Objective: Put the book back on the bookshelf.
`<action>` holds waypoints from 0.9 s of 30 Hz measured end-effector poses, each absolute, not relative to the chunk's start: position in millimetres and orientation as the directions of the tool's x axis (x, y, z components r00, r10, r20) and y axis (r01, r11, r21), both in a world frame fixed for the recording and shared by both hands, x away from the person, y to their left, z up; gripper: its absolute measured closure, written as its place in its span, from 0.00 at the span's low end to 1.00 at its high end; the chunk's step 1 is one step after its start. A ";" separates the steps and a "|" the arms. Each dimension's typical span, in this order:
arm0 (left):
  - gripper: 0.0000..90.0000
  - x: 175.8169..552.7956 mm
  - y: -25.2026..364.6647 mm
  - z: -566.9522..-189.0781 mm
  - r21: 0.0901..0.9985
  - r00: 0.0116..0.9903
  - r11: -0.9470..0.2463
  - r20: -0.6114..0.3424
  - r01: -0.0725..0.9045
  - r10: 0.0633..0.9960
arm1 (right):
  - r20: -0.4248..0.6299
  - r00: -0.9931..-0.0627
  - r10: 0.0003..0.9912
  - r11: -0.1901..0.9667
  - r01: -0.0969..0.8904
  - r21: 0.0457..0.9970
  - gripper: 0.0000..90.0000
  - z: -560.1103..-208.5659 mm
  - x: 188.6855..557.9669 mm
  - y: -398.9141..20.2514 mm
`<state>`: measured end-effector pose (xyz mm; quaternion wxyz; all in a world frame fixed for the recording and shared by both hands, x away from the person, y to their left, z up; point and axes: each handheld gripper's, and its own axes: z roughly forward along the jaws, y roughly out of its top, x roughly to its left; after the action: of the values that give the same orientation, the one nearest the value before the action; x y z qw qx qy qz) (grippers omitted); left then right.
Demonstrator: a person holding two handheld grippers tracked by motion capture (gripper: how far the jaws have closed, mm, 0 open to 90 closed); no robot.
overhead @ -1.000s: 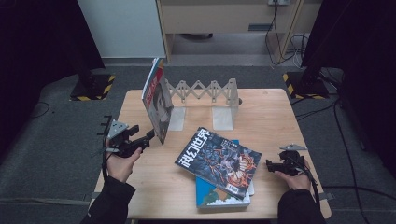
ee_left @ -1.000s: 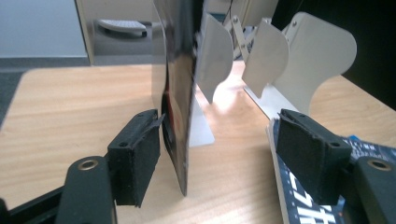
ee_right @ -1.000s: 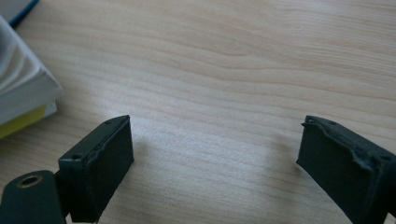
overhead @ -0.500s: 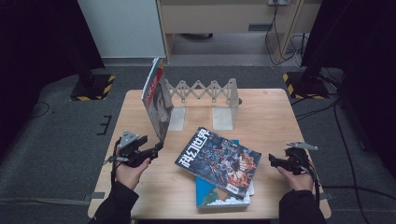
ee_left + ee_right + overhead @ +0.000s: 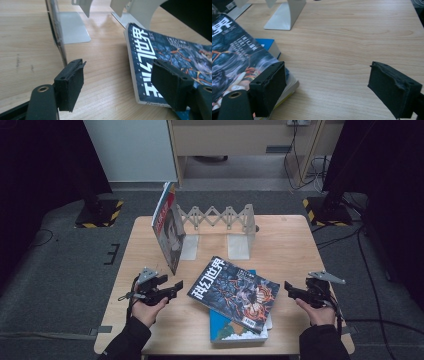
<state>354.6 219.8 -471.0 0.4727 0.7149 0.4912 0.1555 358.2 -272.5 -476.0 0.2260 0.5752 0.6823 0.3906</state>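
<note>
Top magazine (image 5: pixel 235 292): dark blue cover, white characters, orange-and-black artwork. Book beneath (image 5: pixel 235 332): bright blue, white at 6 o'clock edge. Standing magazine (image 5: pixel 167 232): red and grey cover. Expanding rack (image 5: pixel 220 220): pale grey. Table (image 5: pixel 290 245): light wood grain. Grippers: black.

Dim and soft in the high view, dark at both sides and grainy. Brighter in the gripper views, lit from above: pale glare on the table (image 5: pixel 105 27) near the metal bookend (image 5: pixel 72 30), soft shadows beneath. Sharp on the magazine (image 5: pixel 160 50) lettering, blurred on the near black pads (image 5: pixel 269 87).
</note>
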 end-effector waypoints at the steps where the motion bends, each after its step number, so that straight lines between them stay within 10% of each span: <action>1: 0.29 354.6 219.8 -471.0 0.829 0.469 -0.071 -0.242 0.555 0.849 | 0.141 -0.244 0.960 0.038 0.609 0.792 0.16 -475.7 357.3 -270.2; 27: 0.30 365.7 191.4 -498.8 0.756 0.521 -0.142 -0.289 0.639 0.803 | 0.130 -0.421 0.898 0.172 0.607 0.776 0.12 -486.4 353.6 -212.7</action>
<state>365.7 191.4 -498.8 0.4450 0.7500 0.4806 0.0924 353.6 -212.7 -486.4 0.1829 0.5060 0.7433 0.3976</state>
